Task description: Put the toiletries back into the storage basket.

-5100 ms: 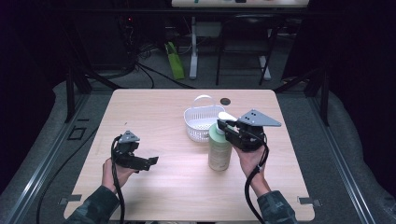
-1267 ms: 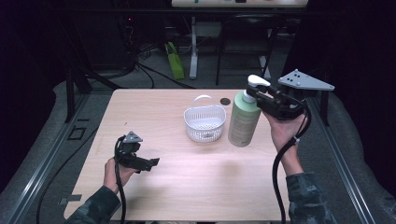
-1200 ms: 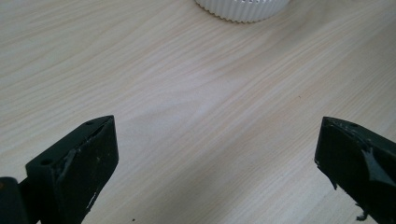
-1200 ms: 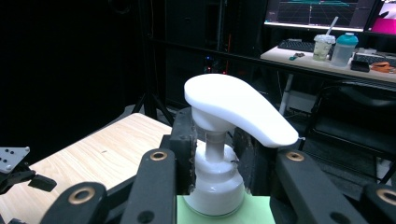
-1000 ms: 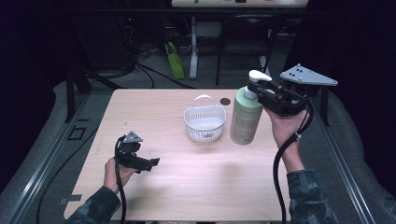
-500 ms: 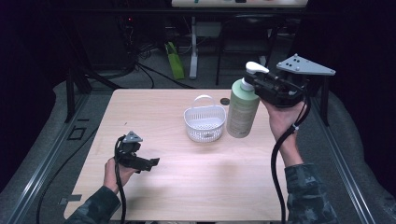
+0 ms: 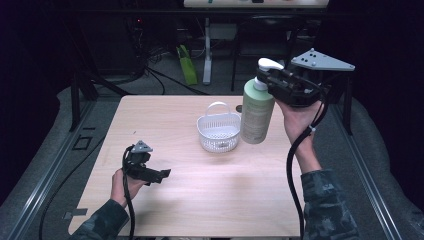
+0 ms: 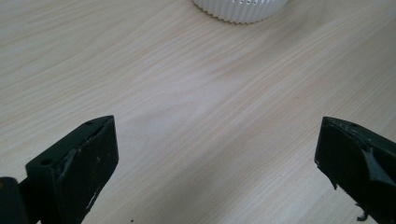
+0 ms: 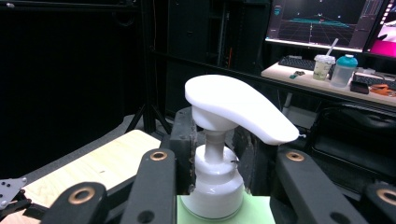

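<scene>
A pale green pump bottle (image 7: 257, 112) with a white pump head (image 7: 269, 64) hangs in the air over the table's right side, just right of a white basket (image 7: 218, 131). My right gripper (image 7: 266, 80) is shut on the bottle's white collar (image 9: 215, 179), one jaw on each side, the pump head (image 9: 238, 109) above them. Low over the table's front left, my left gripper (image 7: 162, 175) stands open, aimed toward the basket, with nothing between its fingers (image 8: 81, 161).
The wooden table (image 7: 165, 112) has bare board at its left and front. The basket's ribbed wall (image 8: 240, 7) lies ahead of the left gripper. A small dark disc (image 7: 239, 108) sits behind the basket. Desks, chairs and monitors stand beyond the table.
My right gripper has carried the bottle up and away toward the table's far right side, off the board. The left gripper has stayed where it was.
</scene>
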The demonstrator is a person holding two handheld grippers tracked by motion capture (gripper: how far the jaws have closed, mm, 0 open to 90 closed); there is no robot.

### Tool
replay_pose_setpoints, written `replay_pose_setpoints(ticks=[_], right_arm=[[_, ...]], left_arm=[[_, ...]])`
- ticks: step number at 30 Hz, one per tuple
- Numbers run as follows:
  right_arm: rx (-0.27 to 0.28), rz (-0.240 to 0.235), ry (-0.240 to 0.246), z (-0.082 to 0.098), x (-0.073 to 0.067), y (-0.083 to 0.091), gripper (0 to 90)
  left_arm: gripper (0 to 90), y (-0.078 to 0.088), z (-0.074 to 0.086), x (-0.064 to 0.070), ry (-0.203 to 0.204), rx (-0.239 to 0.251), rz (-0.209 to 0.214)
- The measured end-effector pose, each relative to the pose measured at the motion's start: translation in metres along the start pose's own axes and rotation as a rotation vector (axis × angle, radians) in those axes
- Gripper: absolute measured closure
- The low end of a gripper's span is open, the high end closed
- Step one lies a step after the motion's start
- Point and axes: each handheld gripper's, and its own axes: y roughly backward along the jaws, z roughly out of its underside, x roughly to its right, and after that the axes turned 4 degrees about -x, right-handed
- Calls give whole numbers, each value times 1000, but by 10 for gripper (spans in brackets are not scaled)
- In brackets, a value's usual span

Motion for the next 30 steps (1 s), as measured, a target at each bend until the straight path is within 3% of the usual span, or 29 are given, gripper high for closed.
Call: replay_pose_setpoints(ticks=[30], right_arm=[[7,-6,3,-13,-6,-25,696]], left_arm=[[0,0,0,0,-2,-1,4]])
